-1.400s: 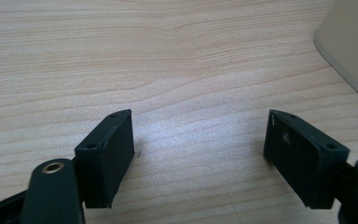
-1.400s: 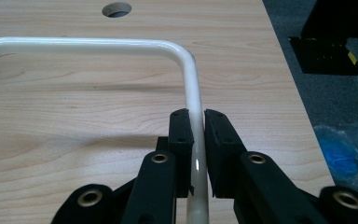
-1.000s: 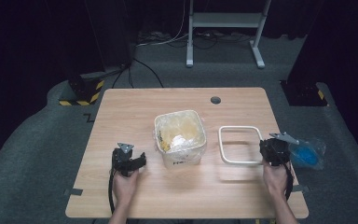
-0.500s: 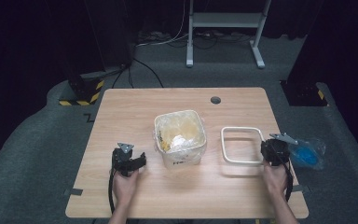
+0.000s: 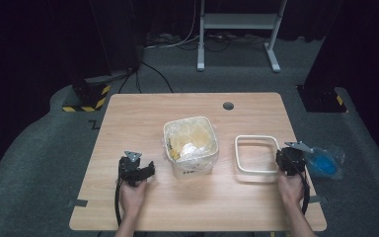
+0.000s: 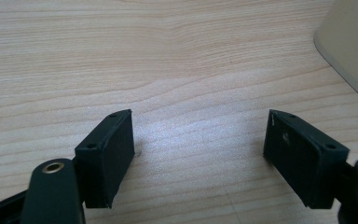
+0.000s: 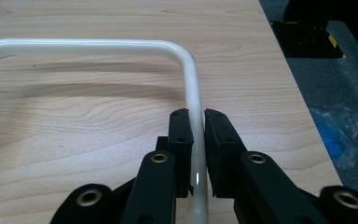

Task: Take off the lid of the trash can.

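Wooden table [image 5: 128, 123], one, with one round cable hole [image 5: 228, 105] near its far edge.

Cream square bin [image 5: 190, 146], one, lined with a clear plastic bag; stands at the table's middle.

White square rim frame [image 5: 256, 154], one; lies flat on the table right of the bin, well apart from it. Its right side sits between the right gripper's jaws.

Clear bag with blue contents [image 5: 324, 162], one; just off the table's right edge, beside the right gripper.

Grippers, two. Left gripper [image 5: 137, 170]: rests low on the table at near left, left of the bin and not touching it; jaws stand wide with bare wood between the pads [image 6: 116, 154]. Right gripper [image 7: 197, 140]: at the right edge, jaws narrow and clamped on the frame's thin right bar just short of its far corner.

Hands, two. Left hand [image 5: 131, 193] and right hand [image 5: 291, 187] each come in from the near edge, forearms roughly straight, grasping the gripper bodies from behind.
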### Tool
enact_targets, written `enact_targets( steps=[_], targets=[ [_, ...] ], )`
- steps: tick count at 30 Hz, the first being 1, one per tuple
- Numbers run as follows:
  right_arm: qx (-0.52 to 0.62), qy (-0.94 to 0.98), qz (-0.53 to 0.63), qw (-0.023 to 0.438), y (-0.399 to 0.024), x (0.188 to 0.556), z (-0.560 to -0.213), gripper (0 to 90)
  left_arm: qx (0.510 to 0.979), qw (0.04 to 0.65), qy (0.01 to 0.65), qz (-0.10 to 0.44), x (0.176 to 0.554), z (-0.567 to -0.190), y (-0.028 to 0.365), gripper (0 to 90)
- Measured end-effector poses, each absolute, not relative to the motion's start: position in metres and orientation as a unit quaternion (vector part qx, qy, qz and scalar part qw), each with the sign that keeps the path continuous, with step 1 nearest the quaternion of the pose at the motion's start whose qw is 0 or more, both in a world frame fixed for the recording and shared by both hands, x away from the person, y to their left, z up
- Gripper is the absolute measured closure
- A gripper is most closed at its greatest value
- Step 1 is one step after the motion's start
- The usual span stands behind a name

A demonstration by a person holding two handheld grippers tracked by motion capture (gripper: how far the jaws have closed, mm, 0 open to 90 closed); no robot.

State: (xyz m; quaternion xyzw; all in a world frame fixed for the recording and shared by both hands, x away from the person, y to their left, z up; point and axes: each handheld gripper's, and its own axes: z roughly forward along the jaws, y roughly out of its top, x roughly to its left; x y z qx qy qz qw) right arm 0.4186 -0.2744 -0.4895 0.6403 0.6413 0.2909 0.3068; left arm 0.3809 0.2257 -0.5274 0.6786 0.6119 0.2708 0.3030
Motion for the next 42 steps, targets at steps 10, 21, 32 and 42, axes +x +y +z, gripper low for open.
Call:
enact_targets(
  steps=[10, 21, 32, 42],
  targets=[
    [0.643, 0.642, 0.288, 0.303, -0.275, 0.42, -0.494, 80.6, 0.679, 0.303, 0.612, 0.271, 0.381, -0.527, 0.226, 24.1],
    [0.648, 0.644, 0.281, 0.294, -0.277, 0.421, -0.501, 79.8, 0.679, 0.303, 0.612, 0.271, 0.381, -0.527, 0.226, 24.1],
    [0.65, 0.645, 0.28, 0.29, -0.278, 0.421, -0.501, 77.0, 0.679, 0.303, 0.612, 0.271, 0.381, -0.527, 0.226, 24.2],
    [0.622, 0.668, 0.284, 0.293, -0.271, 0.417, -0.498, 68.7, 0.679, 0.303, 0.612, 0.271, 0.381, -0.527, 0.226, 24.1]
  ],
)
